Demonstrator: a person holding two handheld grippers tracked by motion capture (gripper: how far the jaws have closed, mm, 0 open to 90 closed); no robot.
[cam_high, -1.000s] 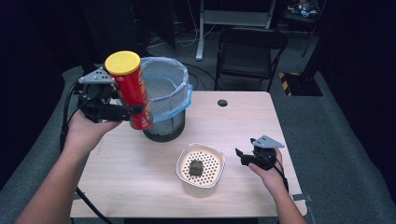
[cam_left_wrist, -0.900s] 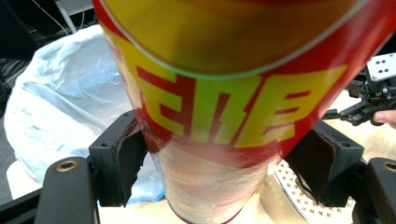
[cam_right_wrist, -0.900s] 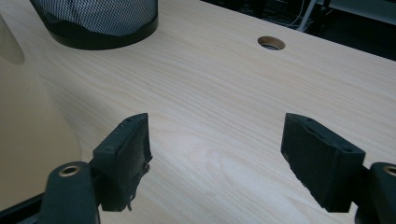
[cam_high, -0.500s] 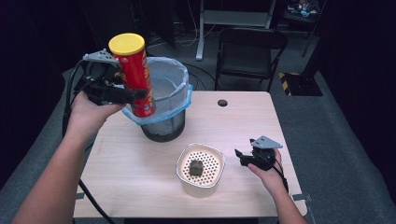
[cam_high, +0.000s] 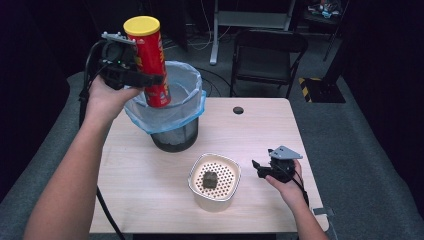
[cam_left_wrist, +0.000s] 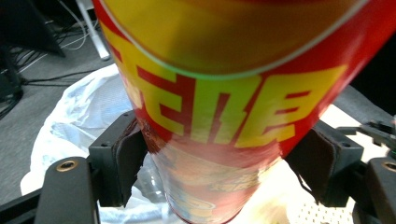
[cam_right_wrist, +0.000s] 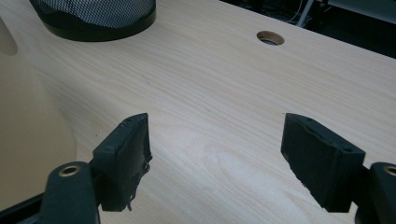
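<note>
Over the lined bin (cam_high: 172, 107) we've got the red chip can (cam_high: 151, 65) clamped mid-body in the left gripper (cam_high: 131, 75), probably light, stiff but crushable and slick, so mid-tube seems right, while the right gripper (cam_high: 267, 169) rests open, empty.

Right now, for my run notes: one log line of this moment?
left tongs: gripping red crisp can | above lined bin | right tongs: open, idle
</note>
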